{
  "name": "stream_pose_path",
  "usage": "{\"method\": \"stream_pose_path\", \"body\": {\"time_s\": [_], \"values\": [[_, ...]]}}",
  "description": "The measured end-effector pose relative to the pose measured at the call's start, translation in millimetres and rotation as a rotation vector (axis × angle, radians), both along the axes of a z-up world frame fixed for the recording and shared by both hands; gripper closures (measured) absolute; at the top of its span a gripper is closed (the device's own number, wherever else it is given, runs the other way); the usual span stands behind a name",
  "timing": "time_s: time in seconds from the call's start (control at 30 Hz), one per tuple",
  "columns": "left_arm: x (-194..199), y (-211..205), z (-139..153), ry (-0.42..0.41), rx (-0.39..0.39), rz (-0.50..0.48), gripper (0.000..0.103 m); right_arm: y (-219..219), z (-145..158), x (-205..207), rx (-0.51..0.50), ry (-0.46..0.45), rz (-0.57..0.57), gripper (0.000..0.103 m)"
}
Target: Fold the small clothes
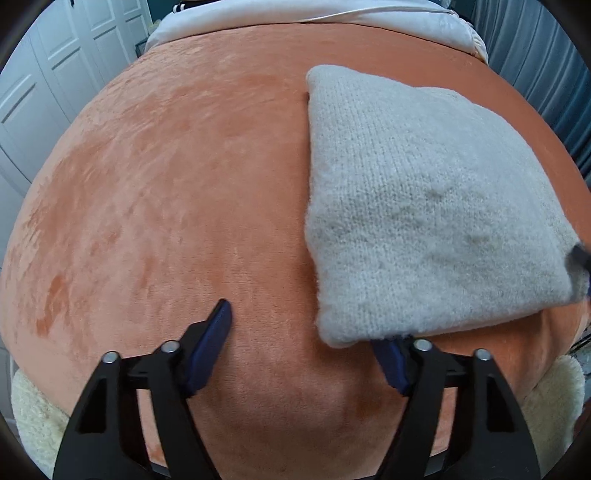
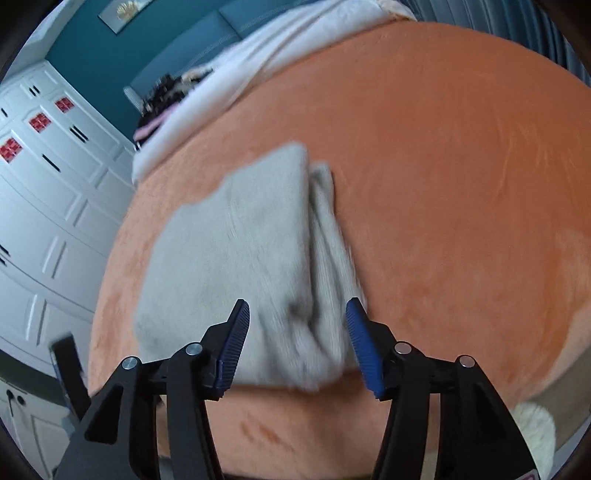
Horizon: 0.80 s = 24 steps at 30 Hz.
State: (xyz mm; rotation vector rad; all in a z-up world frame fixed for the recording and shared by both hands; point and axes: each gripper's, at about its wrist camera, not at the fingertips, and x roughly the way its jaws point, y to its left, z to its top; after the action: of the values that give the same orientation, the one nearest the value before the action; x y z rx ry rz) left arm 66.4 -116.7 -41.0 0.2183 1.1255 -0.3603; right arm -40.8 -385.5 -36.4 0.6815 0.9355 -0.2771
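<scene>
A folded light-grey knitted garment [image 1: 424,206] lies flat on the orange plush bed cover [image 1: 177,206]. My left gripper [image 1: 303,332] is open at the garment's near left corner; its right finger tip is hidden under that corner, its left finger [image 1: 214,339] rests on the cover. In the right wrist view the same garment [image 2: 240,258] lies folded with stacked edges on its right side. My right gripper [image 2: 297,325] is open, its jaws on either side of the garment's near right edge. The right gripper's tip [image 1: 578,258] shows at the garment's right corner.
White bedding [image 1: 295,18] lies at the far end of the bed. White panelled wardrobe doors [image 2: 48,206] stand to the left. A cream fluffy rug [image 1: 33,417] lies below the bed's near edge. A dark striped item [image 2: 162,99] lies on the bedding.
</scene>
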Motion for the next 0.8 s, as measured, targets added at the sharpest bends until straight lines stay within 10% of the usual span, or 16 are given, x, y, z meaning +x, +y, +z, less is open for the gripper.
{"method": "stream_pose_path", "body": {"time_s": [0.03,0.13,0.23,0.37,0.8], "values": [[-0.4,-1.9,0.4,0.009,-0.016,-0.009,0.058,4.2,-9.4,5.5,-0.001,0.029,0.019,0.083],[-3.9,-7.0,7.8,0.022,-0.041,-0.036,0.084,5.9,20.7,-1.4,0.000,-0.092,-0.005,0.091],[-3.5,-4.5,12.1,0.027,-0.045,-0.037,0.083,-5.8,45.2,-13.5,-0.024,-0.154,-0.038,0.092],[-1.6,-10.5,0.8,0.059,-0.018,-0.043,0.083,-16.9,-27.9,-3.1,0.023,0.064,-0.020,0.091],[-25.9,-18.7,26.3,0.019,0.027,-0.093,0.051,-10.3,25.4,-15.4,-0.075,-0.016,-0.059,0.062]]}}
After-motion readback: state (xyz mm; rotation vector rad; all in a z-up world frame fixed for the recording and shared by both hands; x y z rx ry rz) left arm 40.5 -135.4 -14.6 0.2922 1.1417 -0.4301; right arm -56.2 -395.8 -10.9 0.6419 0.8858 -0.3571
